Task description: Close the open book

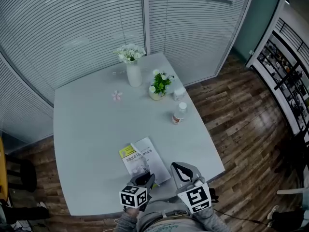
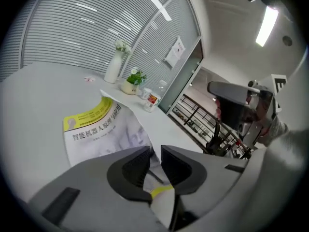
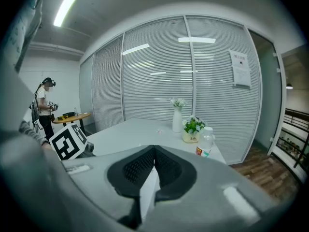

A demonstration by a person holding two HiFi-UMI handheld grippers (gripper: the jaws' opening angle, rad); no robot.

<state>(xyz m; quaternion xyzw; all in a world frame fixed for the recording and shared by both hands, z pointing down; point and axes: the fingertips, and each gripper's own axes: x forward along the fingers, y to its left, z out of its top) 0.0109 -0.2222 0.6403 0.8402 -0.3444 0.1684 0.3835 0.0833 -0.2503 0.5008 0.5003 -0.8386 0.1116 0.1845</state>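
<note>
The book (image 1: 141,159) lies on the grey table (image 1: 87,129) near its front edge (yellow-banded cover facing up). The left gripper (image 2: 155,156) has its jaws almost together, and they seem to pinch the book's near edge, though the gap is hard to read. Beside it, the right gripper (image 3: 153,151) hovers with its jaw tips touching and nothing between them.

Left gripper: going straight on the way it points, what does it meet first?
The book. It lies right off the left gripper's tips, and its near edge shows through the slit between the jaws. I cannot tell from these views whether they touch it.
</note>
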